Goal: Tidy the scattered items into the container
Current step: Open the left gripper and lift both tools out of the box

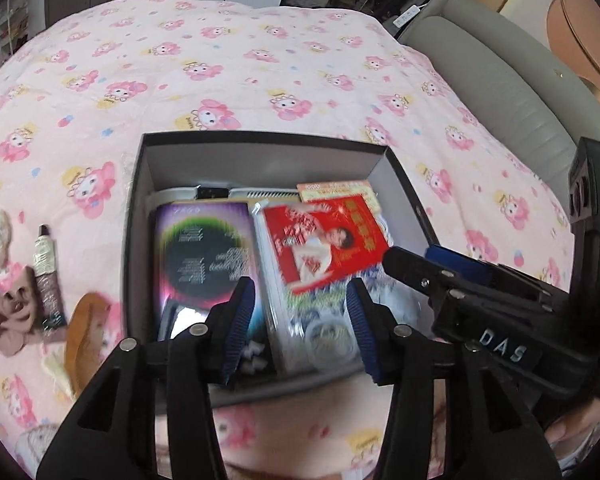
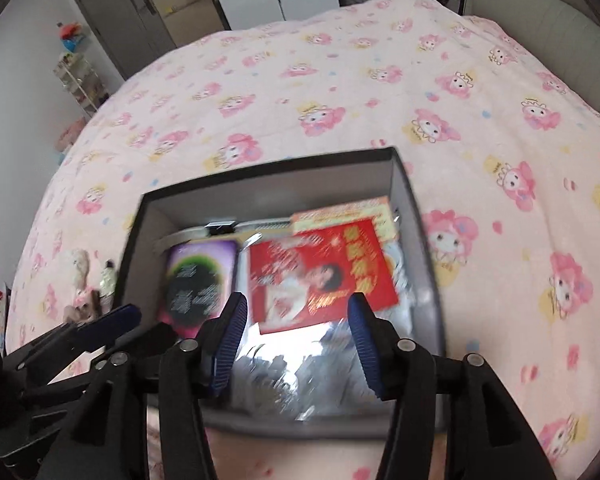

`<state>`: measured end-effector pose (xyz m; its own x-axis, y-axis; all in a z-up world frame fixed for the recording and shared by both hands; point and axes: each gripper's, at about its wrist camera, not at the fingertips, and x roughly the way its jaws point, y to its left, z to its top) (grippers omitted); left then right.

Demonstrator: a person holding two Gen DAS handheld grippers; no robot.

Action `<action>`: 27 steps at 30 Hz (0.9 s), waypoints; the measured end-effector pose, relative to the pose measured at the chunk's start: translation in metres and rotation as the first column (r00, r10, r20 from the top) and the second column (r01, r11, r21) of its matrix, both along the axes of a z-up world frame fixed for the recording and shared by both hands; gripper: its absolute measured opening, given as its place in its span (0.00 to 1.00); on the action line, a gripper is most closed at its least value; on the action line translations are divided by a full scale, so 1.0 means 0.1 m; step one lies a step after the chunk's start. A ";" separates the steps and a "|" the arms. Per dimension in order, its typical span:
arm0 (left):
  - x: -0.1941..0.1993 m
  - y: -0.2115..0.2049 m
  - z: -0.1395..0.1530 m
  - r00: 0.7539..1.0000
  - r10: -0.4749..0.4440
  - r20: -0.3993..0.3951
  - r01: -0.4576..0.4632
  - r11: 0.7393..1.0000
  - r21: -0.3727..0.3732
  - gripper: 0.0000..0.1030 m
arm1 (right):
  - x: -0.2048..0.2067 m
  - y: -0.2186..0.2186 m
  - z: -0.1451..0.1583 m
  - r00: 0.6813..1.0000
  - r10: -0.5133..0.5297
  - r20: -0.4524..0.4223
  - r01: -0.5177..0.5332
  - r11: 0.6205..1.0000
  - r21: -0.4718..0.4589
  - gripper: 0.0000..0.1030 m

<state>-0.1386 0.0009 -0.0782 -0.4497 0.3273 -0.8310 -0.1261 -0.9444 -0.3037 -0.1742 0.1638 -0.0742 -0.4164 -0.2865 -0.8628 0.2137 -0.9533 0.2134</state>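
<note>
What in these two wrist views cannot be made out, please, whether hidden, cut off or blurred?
- Print on the red booklet and purple case: motion-blurred in both views.
- White device at the box's far wall: mostly covered by those two.
- Silvery packet, right wrist view: smeared, contents unreadable.
- Small tube and soft items on the bedspread: half hidden behind the box wall in the right wrist view.
- Right claw, left wrist view: only partly visible.
</note>
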 end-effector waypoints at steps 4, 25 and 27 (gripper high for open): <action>0.23 -0.04 0.06 1.000 -0.029 -0.011 0.029 0.999 -0.027 0.48 | 0.34 -0.04 0.07 0.999 -0.018 -0.044 0.018 1.000 0.015 0.47; 0.94 -1.17 0.20 0.996 0.077 -0.051 -0.077 0.997 0.001 0.49 | 1.21 -1.04 0.18 0.990 0.122 -0.066 -0.118 0.991 0.060 0.47; 0.99 -1.38 0.18 0.993 0.110 -0.044 -0.109 0.994 0.016 0.49 | 1.23 -1.24 0.15 0.986 0.155 -0.062 -0.151 0.986 0.067 0.47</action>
<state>-0.0397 -0.1372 -0.0605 -0.5201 0.2851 -0.8051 -0.0362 -0.9491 -0.3128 -0.0515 0.0394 -0.0588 -0.4293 -0.2987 -0.8523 0.3700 -0.9191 0.1357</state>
